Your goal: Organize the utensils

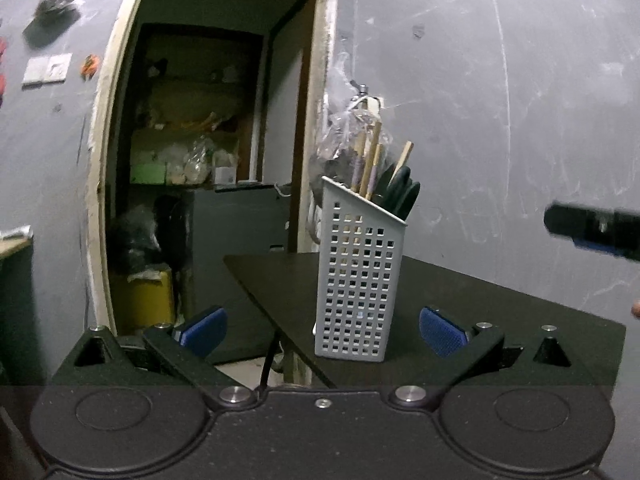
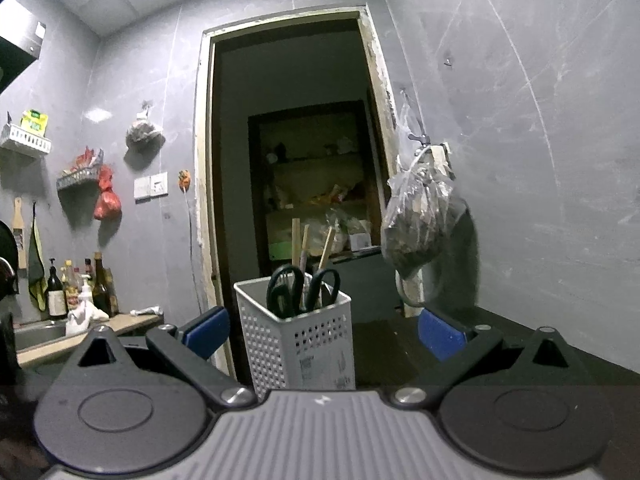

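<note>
Both grippers hang empty in front of the holder, a pale perforated box standing upright near the corner of the dark table. It already carries wooden chopsticks and 2 pairs of black-handled scissors, so my guess is the sorting is either nearly done or paused between items; no loose utensil shows on the table in either view.

The left gripper has its jaws spread wide, and the holder sits ahead of them, roughly centred in the gap but not touched by either blue pad. The right gripper is likewise spread, with the holder ahead and slightly nearer its left pad, clear of both.

The next move probably calls for finding another stray utensil, or closing in to steady or shift the holder.
</note>
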